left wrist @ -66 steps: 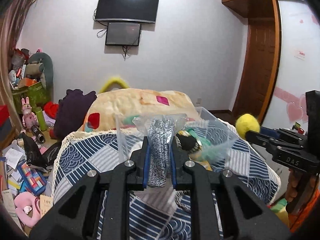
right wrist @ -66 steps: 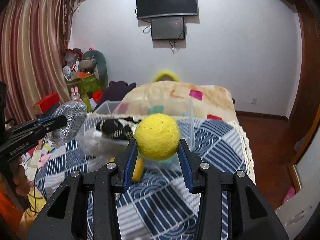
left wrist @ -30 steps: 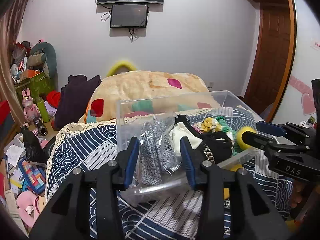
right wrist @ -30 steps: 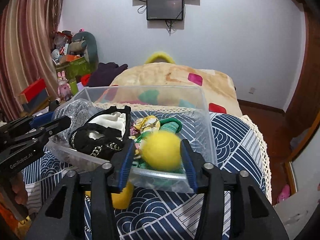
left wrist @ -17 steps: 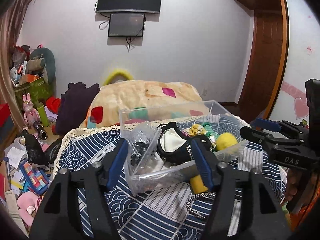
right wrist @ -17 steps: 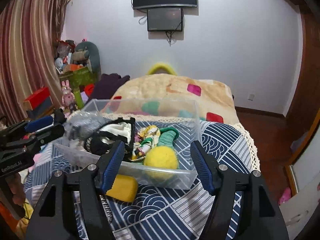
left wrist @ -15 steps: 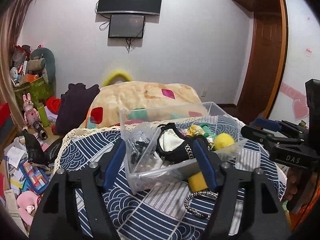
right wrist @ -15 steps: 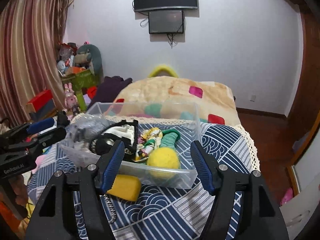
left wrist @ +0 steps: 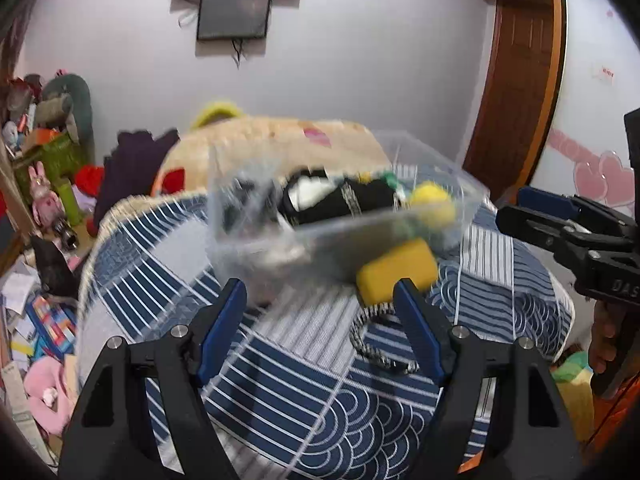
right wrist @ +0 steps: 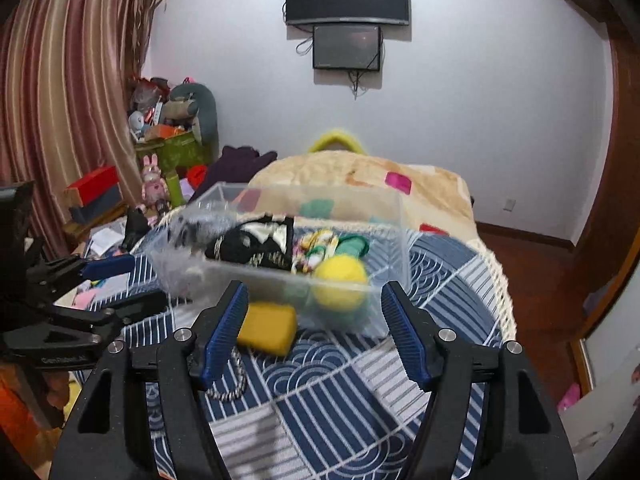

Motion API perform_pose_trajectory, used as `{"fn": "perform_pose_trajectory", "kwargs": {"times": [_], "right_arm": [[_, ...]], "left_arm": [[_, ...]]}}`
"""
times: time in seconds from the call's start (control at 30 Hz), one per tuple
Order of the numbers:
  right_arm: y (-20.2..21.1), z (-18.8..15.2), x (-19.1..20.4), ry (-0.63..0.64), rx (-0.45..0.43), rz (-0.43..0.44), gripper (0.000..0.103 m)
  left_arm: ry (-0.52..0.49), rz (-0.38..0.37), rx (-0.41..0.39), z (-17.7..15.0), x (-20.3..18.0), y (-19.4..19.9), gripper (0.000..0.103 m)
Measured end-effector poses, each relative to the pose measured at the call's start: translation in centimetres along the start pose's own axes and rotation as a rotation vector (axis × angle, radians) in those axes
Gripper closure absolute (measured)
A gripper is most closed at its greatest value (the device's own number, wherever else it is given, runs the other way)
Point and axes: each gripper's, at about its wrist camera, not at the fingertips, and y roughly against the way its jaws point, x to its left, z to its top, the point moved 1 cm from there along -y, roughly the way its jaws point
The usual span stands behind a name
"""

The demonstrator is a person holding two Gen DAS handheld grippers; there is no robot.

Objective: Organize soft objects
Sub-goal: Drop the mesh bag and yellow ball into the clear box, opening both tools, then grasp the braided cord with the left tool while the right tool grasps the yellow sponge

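A clear plastic bin (left wrist: 448,176) (right wrist: 396,216) sits on the blue patterned tablecloth (left wrist: 320,392) (right wrist: 340,392). Inside lie a yellow fuzzy ball (left wrist: 432,202) (right wrist: 340,282), a black and white cloth (left wrist: 340,200) (right wrist: 256,246), a grey speckled bag (left wrist: 244,196) (right wrist: 192,228) and green and yellow bits (right wrist: 344,246). A yellow sponge (left wrist: 396,276) (right wrist: 266,328) and a braided cord (left wrist: 380,354) (right wrist: 230,384) lie in front of the bin. My left gripper (left wrist: 320,304) and right gripper (right wrist: 314,304) are both open and empty, hovering near the bin's front.
A beige quilt (right wrist: 360,180) lies behind the bin. Toys, boxes and clutter (right wrist: 160,152) fill the left side of the room. A wooden door (left wrist: 516,80) stands at the right. Screens (right wrist: 346,20) hang on the far wall.
Both grippers opened and let go: the grey speckled bag and the yellow ball now lie in the bin. Both grippers have drawn back toward the sponge and cord.
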Motion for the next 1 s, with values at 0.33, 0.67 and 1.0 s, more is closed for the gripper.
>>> {"fn": "perform_pose_trajectory", "kwargs": {"times": [0.33,0.67,1.0], "right_arm": [[-1.5,-2.4,0.2,-0.015,0.072,0.014,0.037],[-2.3,-2.6,0.7,-0.019,0.099,0.021,0.037],[-4.8,-2.2,2.5,-0.012,0.140,0.067,0.037]], "left_arm": [[-0.013,-0.059,0.154,-2.2,-1.4,-4.8,0.055],[-0.032,-0.089,0.140,-1.5,-1.8,-5.6,0.094],[0.033,-0.019,0.076,-2.8,1.5,-2.1,0.096]]}}
